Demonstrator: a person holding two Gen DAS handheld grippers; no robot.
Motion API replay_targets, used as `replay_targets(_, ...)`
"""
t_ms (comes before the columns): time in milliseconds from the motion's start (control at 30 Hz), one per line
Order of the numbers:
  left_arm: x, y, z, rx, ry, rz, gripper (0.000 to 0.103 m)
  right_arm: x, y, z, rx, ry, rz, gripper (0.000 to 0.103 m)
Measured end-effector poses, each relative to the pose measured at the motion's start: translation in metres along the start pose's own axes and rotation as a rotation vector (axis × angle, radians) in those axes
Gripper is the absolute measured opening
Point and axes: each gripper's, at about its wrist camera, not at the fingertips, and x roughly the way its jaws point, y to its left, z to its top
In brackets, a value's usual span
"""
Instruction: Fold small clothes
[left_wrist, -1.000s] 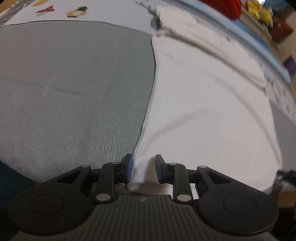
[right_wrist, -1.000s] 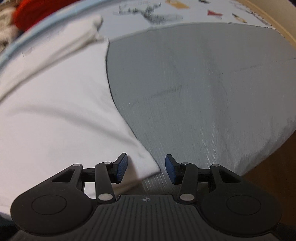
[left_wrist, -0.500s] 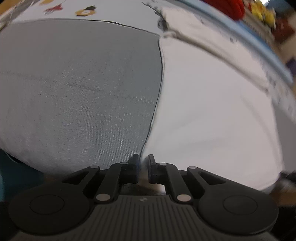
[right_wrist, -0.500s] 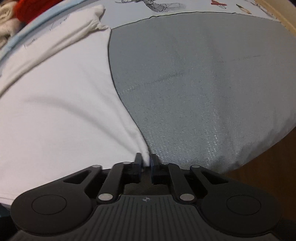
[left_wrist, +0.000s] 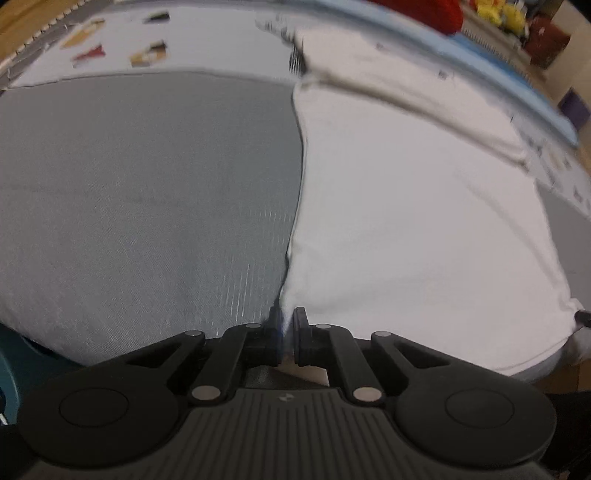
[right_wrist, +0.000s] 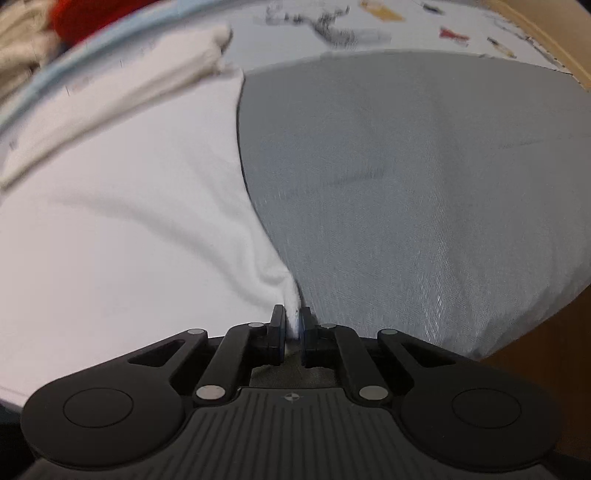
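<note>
— What covers the worktop?
— A grey cloth (left_wrist: 147, 192) fills the left of the left wrist view, a printed sheet (left_wrist: 207, 40) along the top.
— And the white garment (left_wrist: 413, 221)?
— Spread flat on the right of that frame, on the left in the other.
— The tools?
— Left tool (left_wrist: 285, 328) and right tool (right_wrist: 292, 325) are each clenched on a near corner of it, fabric bunched between the pads.

Garment (left_wrist: 406, 221): plain white. Cloth (left_wrist: 147, 192) beneath: grey, fine weave. Sheet (right_wrist: 369, 22): pale, small printed figures. Claws (left_wrist: 285, 325): black, blue pads.
</note>
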Motion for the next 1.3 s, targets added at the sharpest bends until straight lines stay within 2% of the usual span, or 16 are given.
replay_targets(67,-0.002,0.003,-0.001,-0.016,0.008,-0.011,0.006,-0.008,-0.004,0.001,0.027,-0.027,0.024,0.006)
replay_targets(100,0.003,0.004,-0.002,-0.021,0.043,-0.015,0.007,-0.006,-0.006,0.002,0.034,-0.022,0.018,0.006)
replay_targets(167,0.014,0.006,-0.004,-0.021,0.114,-0.013,0.012,0.003,-0.01,0.0,0.05,0.028,0.001,0.008)
replay_targets(200,0.019,0.005,-0.005,-0.013,0.13,0.003,0.018,0.009,-0.01,-0.001,0.052,0.057,-0.003,0.009)
replay_targets(267,0.022,0.004,-0.005,-0.013,0.128,-0.002,0.019,0.014,-0.005,-0.003,0.023,0.075,-0.025,0.018)
replay_targets(333,0.021,0.006,-0.005,-0.027,0.127,-0.012,0.019,0.013,-0.001,-0.002,-0.002,0.067,-0.042,0.02)
replay_targets(400,0.021,0.003,-0.007,-0.011,0.122,-0.005,0.016,0.016,0.0,-0.001,0.002,0.068,-0.042,0.02)
replay_targets(433,0.02,0.0,-0.007,0.006,0.113,-0.004,0.009,0.016,0.001,-0.001,-0.005,0.067,-0.041,0.018)
replay_targets(467,0.018,-0.004,-0.009,0.022,0.104,-0.009,0.008,0.016,0.002,-0.001,-0.013,0.063,-0.036,0.01)
replay_targets(500,0.015,-0.006,-0.009,0.044,0.09,-0.006,0.008,0.012,-0.001,-0.002,-0.015,0.059,-0.025,0.007)
replay_targets(600,-0.003,-0.015,-0.013,0.088,0.036,-0.006,0.007,-0.003,-0.003,-0.002,0.003,-0.002,0.007,0.006)
replay_targets(733,-0.048,-0.025,-0.004,0.155,-0.061,-0.049,0.007,-0.037,-0.008,0.005,0.044,-0.119,0.089,0.006)
replay_targets(900,-0.117,-0.027,-0.005,0.191,-0.181,-0.125,0.006,-0.103,-0.013,0.019,0.033,-0.279,0.208,0.006)
replay_targets(1033,-0.178,-0.014,-0.016,0.215,-0.25,-0.198,0.006,-0.163,-0.023,0.009,0.013,-0.382,0.295,0.006)
replay_targets(1167,-0.229,0.013,-0.03,0.179,-0.29,-0.293,0.006,-0.216,-0.046,-0.01,0.023,-0.475,0.375,0.006)
replay_targets(1300,-0.228,0.028,-0.021,0.109,-0.282,-0.342,0.006,-0.237,-0.057,-0.018,0.021,-0.51,0.401,0.005)
